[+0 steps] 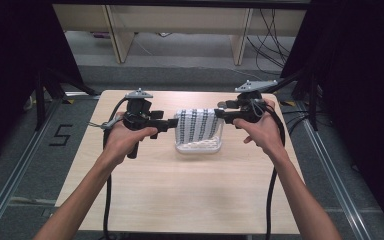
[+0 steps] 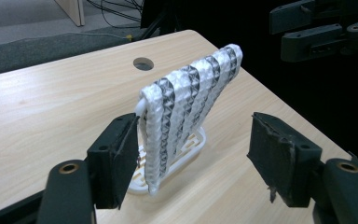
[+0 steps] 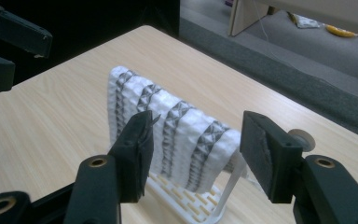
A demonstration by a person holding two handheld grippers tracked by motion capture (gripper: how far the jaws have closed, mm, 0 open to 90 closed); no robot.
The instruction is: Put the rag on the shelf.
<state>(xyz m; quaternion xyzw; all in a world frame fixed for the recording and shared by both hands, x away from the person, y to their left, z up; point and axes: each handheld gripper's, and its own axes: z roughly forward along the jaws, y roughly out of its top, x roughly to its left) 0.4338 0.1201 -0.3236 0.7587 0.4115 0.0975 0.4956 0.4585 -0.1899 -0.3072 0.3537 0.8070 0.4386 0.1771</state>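
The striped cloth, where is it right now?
The striped cloth hangs over a white slotted rack near the table's centre in the high view, between the left gripper and right gripper, both open beside it.

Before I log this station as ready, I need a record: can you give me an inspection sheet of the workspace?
Surface: light wooden table, round cable hole near one corner.
Job's things: white-and-grey striped cloth draped over a white slotted rack.
Clutter: nothing seen.
Grippers: left gripper and right gripper both open, one at each end of the cloth.
Cables: black cable trails from each gripper.
Surroundings: grey floor, floor rails, wooden furniture legs, loose wires.
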